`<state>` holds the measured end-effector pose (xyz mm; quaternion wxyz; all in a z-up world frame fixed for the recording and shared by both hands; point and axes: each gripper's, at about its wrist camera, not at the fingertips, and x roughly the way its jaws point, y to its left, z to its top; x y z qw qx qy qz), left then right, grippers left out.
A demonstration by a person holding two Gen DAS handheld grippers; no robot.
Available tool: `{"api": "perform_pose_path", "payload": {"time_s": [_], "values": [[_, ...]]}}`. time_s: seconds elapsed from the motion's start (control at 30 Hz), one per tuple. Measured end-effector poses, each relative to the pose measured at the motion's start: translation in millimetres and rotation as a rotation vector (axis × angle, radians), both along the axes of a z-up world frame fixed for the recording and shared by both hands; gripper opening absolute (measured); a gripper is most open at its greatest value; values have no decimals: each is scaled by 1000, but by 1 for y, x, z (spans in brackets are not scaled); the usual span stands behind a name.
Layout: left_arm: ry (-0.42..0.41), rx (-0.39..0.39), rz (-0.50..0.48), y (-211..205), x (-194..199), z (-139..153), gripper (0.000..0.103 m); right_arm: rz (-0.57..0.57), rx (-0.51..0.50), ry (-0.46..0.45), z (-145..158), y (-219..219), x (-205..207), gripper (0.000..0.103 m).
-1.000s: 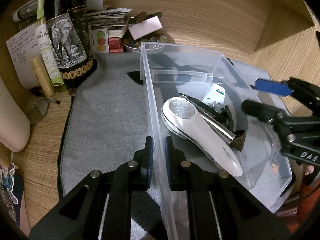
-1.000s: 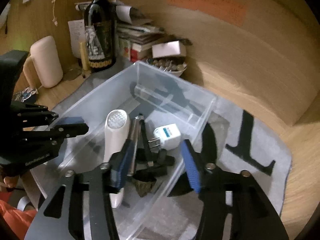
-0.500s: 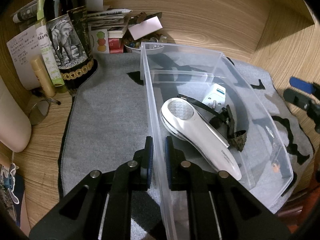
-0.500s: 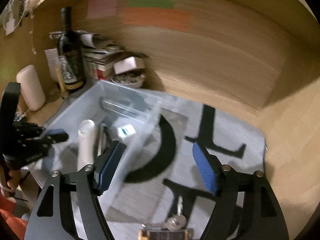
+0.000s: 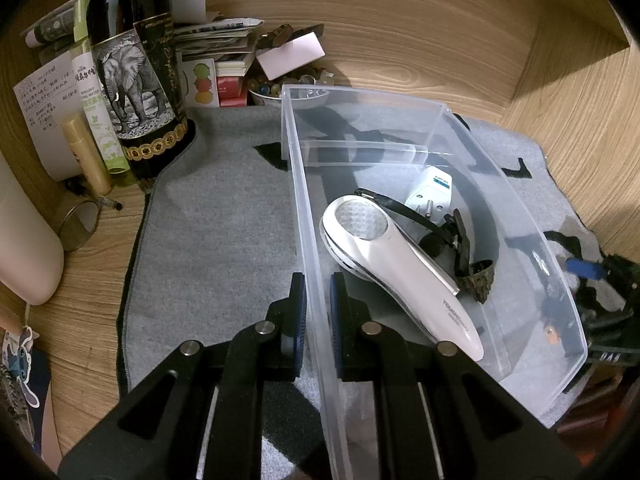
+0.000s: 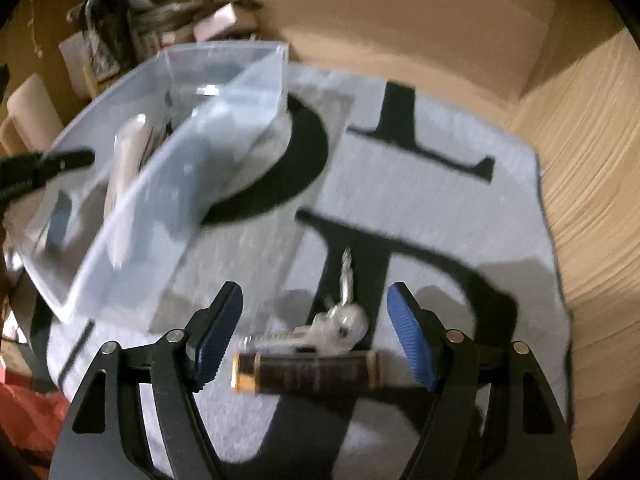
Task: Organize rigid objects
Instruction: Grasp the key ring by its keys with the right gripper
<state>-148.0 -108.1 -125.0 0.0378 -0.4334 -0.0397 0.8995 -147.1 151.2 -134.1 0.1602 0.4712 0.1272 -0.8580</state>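
Pinching the near left wall of the clear plastic storage bin (image 5: 308,216), our left gripper (image 5: 318,292) has its blue pads closed on that thin wall, one pad outside and one inside, and we judge it is there to steady the bin. Inside, toward the bin's near right corner, we see a white handheld device with a round mesh head (image 5: 392,260). Beside it lies a tangle of black cable or clips (image 5: 452,236), and toward the far wall a white plug adapter with a blue label (image 5: 432,192). Those three look sorted already.

Our right gripper (image 6: 314,332) hangs over the grey felt mat with black lettering (image 6: 460,216), just off the bin's right side. Its jaws are opening and stand wide, with nothing pressed between the pads. Below and between them, near the mat's front edge, lies a dark cylindrical stick with gold end caps (image 6: 308,372), crosswise to the fingers. A small bunch of silvery keys (image 6: 340,316) touches its far side. The picture is blurred, so we cannot tell whether keys and stick are joined.

By our reckoning the work is well along but unfinished: these two pieces remain on the mat, not yet grasped. Clutter along the desk's far left corner, around a dark wine bottle with an elephant label (image 5: 136,76), seems no part of it.
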Motion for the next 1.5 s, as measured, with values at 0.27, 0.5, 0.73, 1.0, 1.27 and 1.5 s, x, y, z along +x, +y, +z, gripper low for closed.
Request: {"api": "perform_pose_path", "payload": {"time_s": [0.27, 0.5, 0.73, 1.0, 1.27, 1.5], "values": [[0, 1, 0, -1, 0, 0, 10, 17, 2, -69, -13, 6, 7, 78], [0, 3, 0, -3, 0, 0, 10, -4, -14, -69, -12, 10, -1, 66], [-1, 2, 0, -5, -1, 0, 10, -33, -40, -44, -8, 10, -5, 59], [-1, 2, 0, -6, -1, 0, 10, -46, -69, 3, 4, 11, -6, 59], [-1, 1, 0, -5, -1, 0, 10, -33, -90, 95, 29, 4, -13, 59], [-2, 1, 1, -5, -1, 0, 10, -2, -98, 182, 56, -6, -16, 59]]}}
